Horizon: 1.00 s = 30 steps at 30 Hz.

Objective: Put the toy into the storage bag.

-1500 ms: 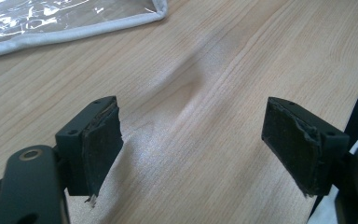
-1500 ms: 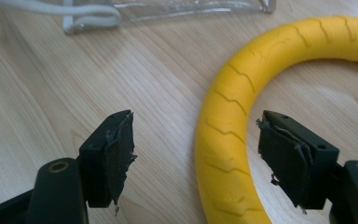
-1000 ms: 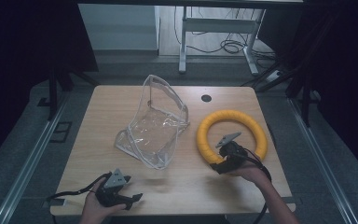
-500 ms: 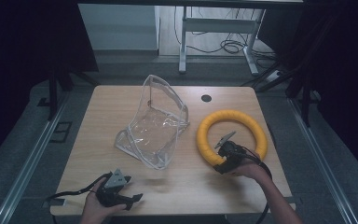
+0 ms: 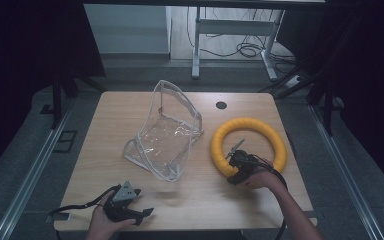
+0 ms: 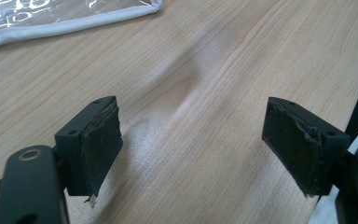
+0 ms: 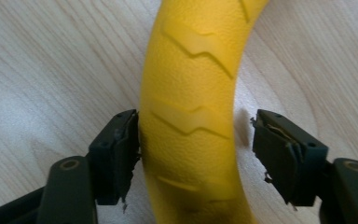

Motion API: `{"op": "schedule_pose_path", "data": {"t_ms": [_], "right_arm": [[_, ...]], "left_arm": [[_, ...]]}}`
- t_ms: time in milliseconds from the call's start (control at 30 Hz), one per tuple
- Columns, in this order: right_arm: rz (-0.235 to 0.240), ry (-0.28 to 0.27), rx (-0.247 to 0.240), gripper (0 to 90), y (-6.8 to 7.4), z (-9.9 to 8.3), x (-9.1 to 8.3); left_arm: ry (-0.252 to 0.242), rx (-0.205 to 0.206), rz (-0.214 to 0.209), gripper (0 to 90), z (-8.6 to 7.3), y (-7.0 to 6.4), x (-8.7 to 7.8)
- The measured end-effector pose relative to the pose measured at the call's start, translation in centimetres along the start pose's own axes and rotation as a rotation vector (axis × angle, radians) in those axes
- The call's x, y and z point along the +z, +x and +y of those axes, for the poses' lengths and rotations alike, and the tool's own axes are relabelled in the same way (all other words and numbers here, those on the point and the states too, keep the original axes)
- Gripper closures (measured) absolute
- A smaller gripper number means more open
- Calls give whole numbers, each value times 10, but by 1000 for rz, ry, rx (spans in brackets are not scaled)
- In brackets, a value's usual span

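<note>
High view, worktop: a pale wooden worktop (image 5: 130, 120) is seen, with a small dark round hole (image 5: 221, 105) near its far edge.
High view, ring: a yellow ring (image 5: 248, 146) is laid flat on the right half of the worktop.
High view, pouch: a clear plastic pouch (image 5: 166, 132) with a white edge is set left of the ring, one flap raised.
High view, right tool: the right tool (image 5: 240, 166) is held at the ring's near left part by the person's right hand (image 5: 261, 179).
High view, left tool: the left tool (image 5: 136, 214) is held low at the near left edge of the worktop, well apart from the pouch.
Left gripper view, left tool: the left tool (image 6: 193, 144) is spread wide over bare wood, with nothing between its pads; the pouch's white edge (image 6: 70, 25) is seen farther off.
Right gripper view, right tool: the right tool (image 7: 198, 154) is set astride the ring's band (image 7: 191, 102); one pad (image 7: 126, 149) is touching it, the other is kept just apart, so the ring is not clamped.
</note>
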State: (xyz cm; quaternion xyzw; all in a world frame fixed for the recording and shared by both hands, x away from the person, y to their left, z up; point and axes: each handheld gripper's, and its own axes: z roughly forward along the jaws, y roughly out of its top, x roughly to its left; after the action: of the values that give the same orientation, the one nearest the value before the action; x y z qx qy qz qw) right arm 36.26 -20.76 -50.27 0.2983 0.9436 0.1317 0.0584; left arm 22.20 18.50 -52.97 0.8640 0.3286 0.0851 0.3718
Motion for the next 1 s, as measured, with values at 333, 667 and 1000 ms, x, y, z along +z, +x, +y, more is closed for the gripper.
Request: {"op": "schedule_pose_path", "data": {"t_ms": [333, 667, 1000], "right_arm": [[44, 33, -26, 478, -2, 7, 2], [73, 64, -64, 510, -6, 11, 2], [98, 88, -60, 513, -9, 16, -2]], "left_arm": [[1, 0, 1, 195, 0, 0, 0], [-3, 1, 4, 195, 0, 0, -1], [-4, 2, 5, 195, 0, 0, -1]]}}
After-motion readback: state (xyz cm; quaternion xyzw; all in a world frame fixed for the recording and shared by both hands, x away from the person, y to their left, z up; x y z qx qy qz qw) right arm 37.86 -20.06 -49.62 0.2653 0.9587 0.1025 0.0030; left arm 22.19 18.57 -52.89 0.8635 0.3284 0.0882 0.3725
